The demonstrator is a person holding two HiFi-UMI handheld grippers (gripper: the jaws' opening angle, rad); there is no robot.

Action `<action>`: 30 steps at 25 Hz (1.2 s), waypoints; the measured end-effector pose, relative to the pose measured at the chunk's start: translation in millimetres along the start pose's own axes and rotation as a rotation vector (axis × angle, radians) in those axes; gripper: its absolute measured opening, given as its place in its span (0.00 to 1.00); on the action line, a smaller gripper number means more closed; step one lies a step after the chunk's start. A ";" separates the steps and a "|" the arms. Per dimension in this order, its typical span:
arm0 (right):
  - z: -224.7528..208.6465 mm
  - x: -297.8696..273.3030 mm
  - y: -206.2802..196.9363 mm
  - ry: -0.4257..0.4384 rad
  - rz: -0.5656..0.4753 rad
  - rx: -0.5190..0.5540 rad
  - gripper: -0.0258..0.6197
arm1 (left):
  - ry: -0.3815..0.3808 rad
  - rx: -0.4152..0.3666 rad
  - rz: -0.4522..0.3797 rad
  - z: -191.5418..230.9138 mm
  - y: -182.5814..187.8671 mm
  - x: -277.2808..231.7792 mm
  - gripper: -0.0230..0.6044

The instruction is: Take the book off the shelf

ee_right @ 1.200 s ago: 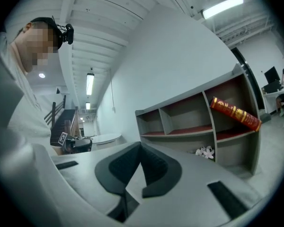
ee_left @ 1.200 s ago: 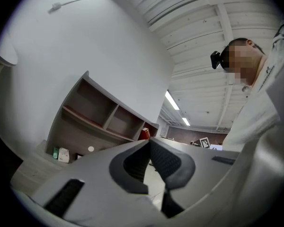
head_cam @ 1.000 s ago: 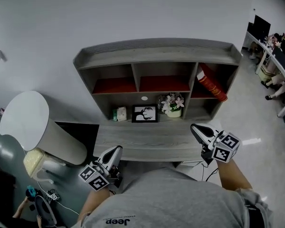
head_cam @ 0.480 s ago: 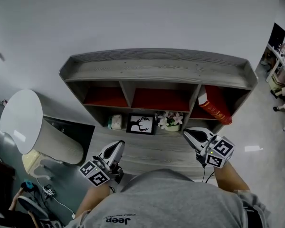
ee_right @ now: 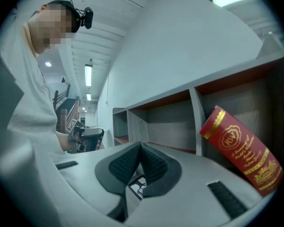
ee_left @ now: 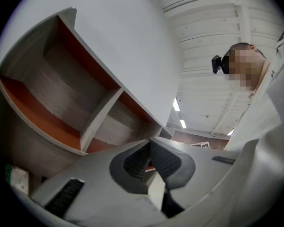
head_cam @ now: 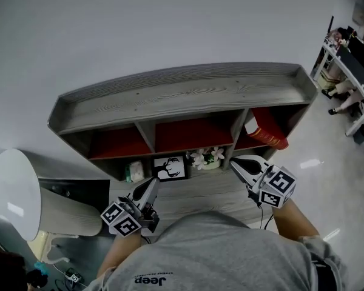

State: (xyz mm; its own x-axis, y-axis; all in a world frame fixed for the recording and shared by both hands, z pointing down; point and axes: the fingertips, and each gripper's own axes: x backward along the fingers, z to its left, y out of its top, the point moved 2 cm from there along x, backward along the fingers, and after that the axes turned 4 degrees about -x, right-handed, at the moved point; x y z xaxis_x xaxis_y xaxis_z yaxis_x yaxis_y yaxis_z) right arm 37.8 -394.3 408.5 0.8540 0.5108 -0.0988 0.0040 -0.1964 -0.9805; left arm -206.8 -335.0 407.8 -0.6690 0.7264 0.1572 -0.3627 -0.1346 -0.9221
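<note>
1. The book [head_cam: 268,128], red with gold print, leans tilted in the compartment at the right end of the shelf [head_cam: 182,93]. Nothing touches it.
2. The right gripper [head_cam: 236,163] hangs before the shelf's lower ledge near its right end, below the book and apart from it. Its jaws are clenched together and hold nothing.
3. The left gripper [head_cam: 149,185] sits toward the ledge's left part, just in front of a picture frame [head_cam: 170,168]. It too is closed and empty.
4. I judge the task hardly begun. Opening a gripper, reaching the book, gripping it and drawing it out all remain.
</note>
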 end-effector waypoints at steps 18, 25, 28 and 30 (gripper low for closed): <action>11.1 60.4 1.5 -0.510 -0.038 -0.039 0.06 | -0.402 0.124 0.235 4.0 -34.6 -87.7 0.08; -13.9 142.2 -9.2 -0.533 -0.056 -0.068 0.06 | -0.364 0.157 0.254 -62.4 -63.3 -172.0 0.08; -27.6 172.8 -11.3 -0.525 -0.061 -0.072 0.06 | -0.308 0.143 0.261 -83.2 -80.5 -205.2 0.07; -36.3 190.2 -14.0 -0.519 -0.062 -0.075 0.06 | -0.278 0.130 0.271 -93.4 -91.9 -223.4 0.16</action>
State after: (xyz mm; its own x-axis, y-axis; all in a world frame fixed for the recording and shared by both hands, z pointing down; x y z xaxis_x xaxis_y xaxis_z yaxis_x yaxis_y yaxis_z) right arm 219.0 -324.8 409.6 0.4809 0.8669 -0.1311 0.0998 -0.2027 -0.9741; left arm 36.6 -422.0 424.3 -0.8951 0.4453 0.0204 -0.2162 -0.3936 -0.8935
